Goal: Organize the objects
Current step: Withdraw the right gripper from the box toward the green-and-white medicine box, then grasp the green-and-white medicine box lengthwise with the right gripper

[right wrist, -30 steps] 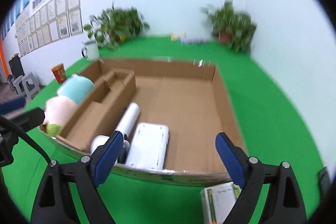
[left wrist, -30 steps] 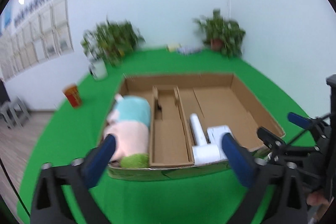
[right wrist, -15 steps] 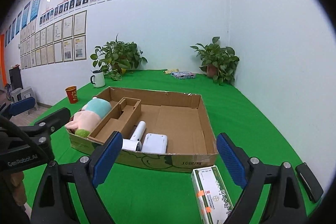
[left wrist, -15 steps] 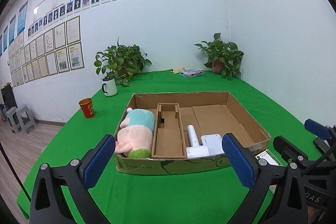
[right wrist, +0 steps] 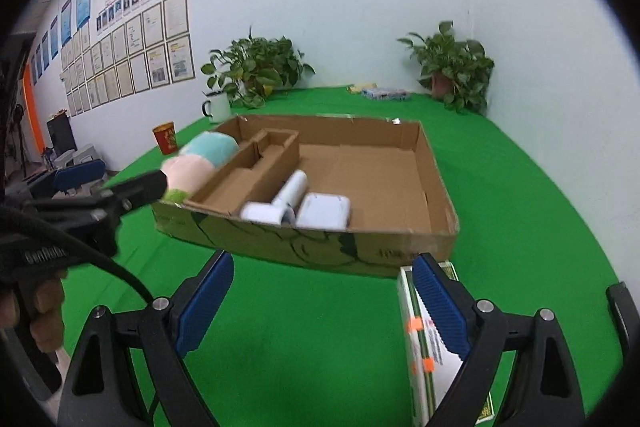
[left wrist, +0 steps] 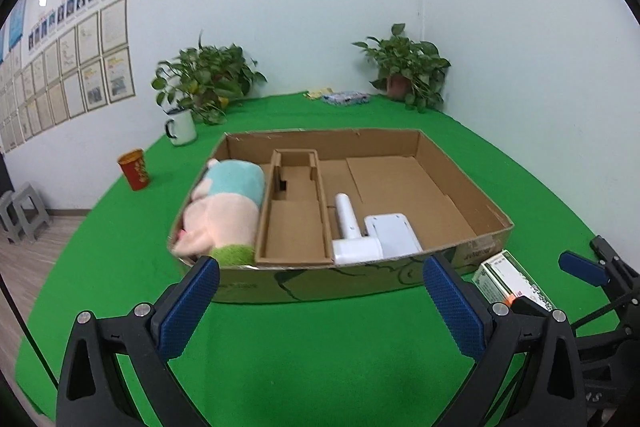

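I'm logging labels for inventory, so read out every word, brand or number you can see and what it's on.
"GenRob", its end blurred: on the black body of the left claw.
Cardboard box, front wall: dark print, blurred, unreadable.
Green-and-white carton: print too small to read.
Red cup: markings unreadable.
Wall frames and posters: too small to read.

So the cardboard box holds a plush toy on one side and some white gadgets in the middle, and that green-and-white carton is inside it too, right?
Not quite. The carton is not inside the cardboard box; it lies on the green cloth just outside the box's near wall, as the right wrist view shows. The plush toy and white gadgets are inside.
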